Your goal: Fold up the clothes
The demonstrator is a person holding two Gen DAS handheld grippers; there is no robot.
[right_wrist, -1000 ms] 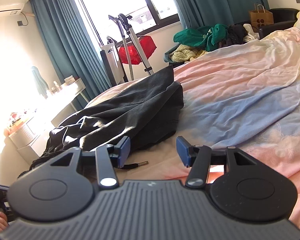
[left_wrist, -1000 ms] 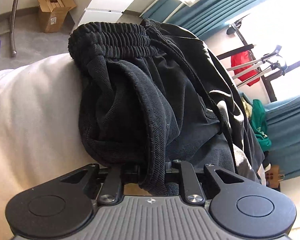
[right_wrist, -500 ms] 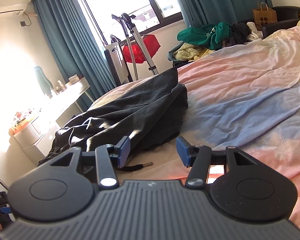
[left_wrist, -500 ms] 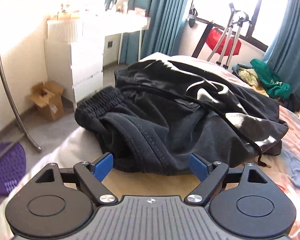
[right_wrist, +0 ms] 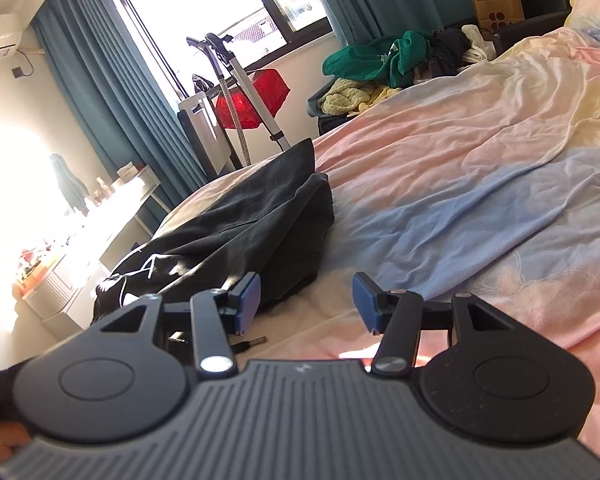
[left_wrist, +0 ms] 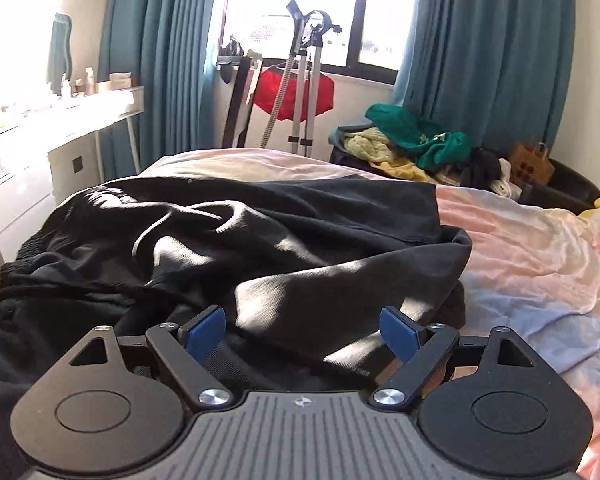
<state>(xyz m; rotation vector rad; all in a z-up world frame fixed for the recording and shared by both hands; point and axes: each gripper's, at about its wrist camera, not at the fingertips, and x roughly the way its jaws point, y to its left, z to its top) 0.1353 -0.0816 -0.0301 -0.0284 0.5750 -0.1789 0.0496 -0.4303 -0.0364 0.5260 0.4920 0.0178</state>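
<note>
Black shorts (left_wrist: pixel 260 240) bunched near bed (right_wrist: pixel 480 200) corner; pastel sheet beyond lies bare.

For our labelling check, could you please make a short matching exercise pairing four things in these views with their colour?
Things:
1. shorts
2. curtains
3. garment on the rack by the window
4. paper bag

Colours:
A. brown
B. red
C. black
D. teal

Pairs: 1-C, 2-D, 3-B, 4-A
</note>
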